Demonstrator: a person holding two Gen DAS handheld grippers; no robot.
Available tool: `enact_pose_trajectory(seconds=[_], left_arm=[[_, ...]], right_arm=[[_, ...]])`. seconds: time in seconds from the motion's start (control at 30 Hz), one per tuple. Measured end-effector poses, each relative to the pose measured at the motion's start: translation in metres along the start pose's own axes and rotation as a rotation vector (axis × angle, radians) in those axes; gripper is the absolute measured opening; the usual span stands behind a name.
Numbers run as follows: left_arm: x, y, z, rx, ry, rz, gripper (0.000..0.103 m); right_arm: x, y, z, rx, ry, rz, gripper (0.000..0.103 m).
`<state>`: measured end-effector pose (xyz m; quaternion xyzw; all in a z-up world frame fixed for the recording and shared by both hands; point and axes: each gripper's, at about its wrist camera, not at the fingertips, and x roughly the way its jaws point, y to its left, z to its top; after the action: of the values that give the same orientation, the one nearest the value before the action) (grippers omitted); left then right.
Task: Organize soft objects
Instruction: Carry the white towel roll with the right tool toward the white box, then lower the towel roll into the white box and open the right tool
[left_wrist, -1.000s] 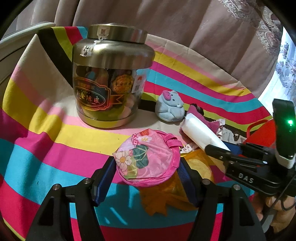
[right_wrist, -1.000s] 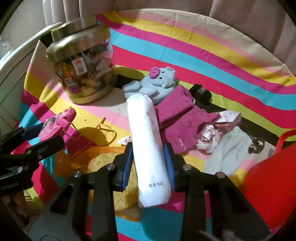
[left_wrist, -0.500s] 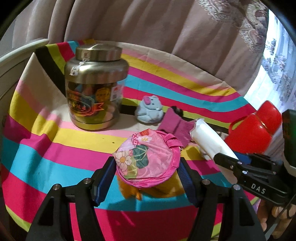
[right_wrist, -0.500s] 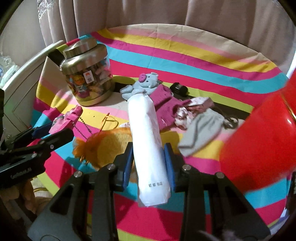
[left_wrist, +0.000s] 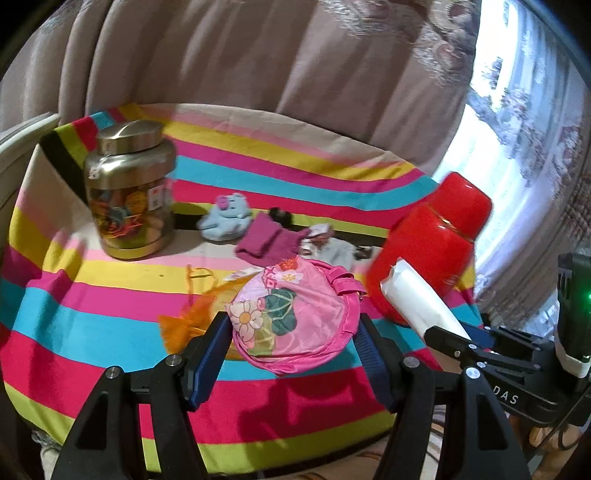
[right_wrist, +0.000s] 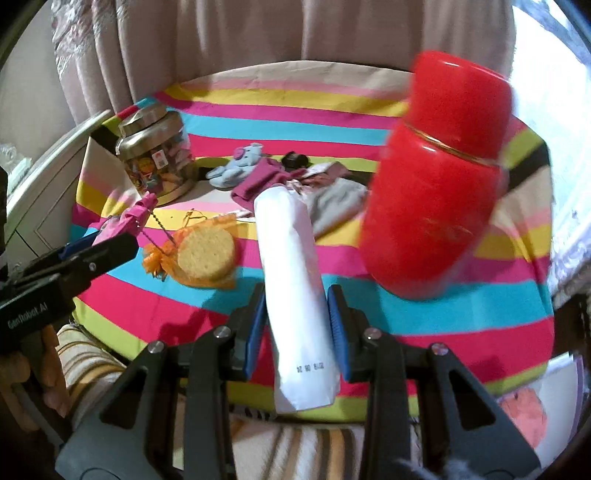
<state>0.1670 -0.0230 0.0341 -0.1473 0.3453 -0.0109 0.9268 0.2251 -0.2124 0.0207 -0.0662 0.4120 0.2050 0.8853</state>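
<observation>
My left gripper (left_wrist: 293, 328) is shut on a round pink flowered fabric pouch (left_wrist: 295, 317), held above the striped tablecloth (left_wrist: 92, 306). In the right wrist view the same pouch (right_wrist: 133, 218) shows edge-on at the left. My right gripper (right_wrist: 295, 306) is shut on a long white soft pack (right_wrist: 291, 258) that sticks out past both ends of the pads. On the cloth lie an orange mesh bag with a round yellow sponge (right_wrist: 205, 254), a blue plush elephant (left_wrist: 227, 218), a magenta knit piece (left_wrist: 269, 243) and a grey sock (right_wrist: 336, 206).
A tall red flask (right_wrist: 436, 177) stands on the right of the table, close to the white pack. A lidded jar of sweets (left_wrist: 129, 195) stands at the back left. Curtains hang behind the table, and a striped rug lies below its front edge.
Both grippers have pulled back and up from the table with the pouch and the white pack still held. The red flask has come fully into both views.
</observation>
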Motion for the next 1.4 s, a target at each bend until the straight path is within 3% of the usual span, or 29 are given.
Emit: enact_pose_trajectory(seconds=[0.33, 0.77, 1.13, 1.27, 1.4], left_arm=[[-0.001, -0.085, -0.015, 0.105, 0.046, -0.124, 0.068], [0.006, -0.212, -0.041, 0.284, 0.13, -0.32, 0.068], [0.022, -0.298, -0.058, 0.37, 0.212, -0.46, 0.068], [0.033, -0.323, -0.062, 0.399, 0.261, -0.512, 0.071], [0.042, -0.33, -0.065, 0.399, 0.289, -0.502, 0.08]], right_arm=[[-0.063, -0.067, -0.04, 0.111, -0.037, -0.077, 0.037], [-0.135, -0.184, -0.102, 0.312, -0.057, -0.27, 0.037], [-0.18, -0.25, -0.14, 0.445, -0.071, -0.407, 0.037], [-0.193, -0.266, -0.146, 0.481, -0.087, -0.442, 0.038], [-0.195, -0.273, -0.149, 0.514, -0.075, -0.447, 0.043]])
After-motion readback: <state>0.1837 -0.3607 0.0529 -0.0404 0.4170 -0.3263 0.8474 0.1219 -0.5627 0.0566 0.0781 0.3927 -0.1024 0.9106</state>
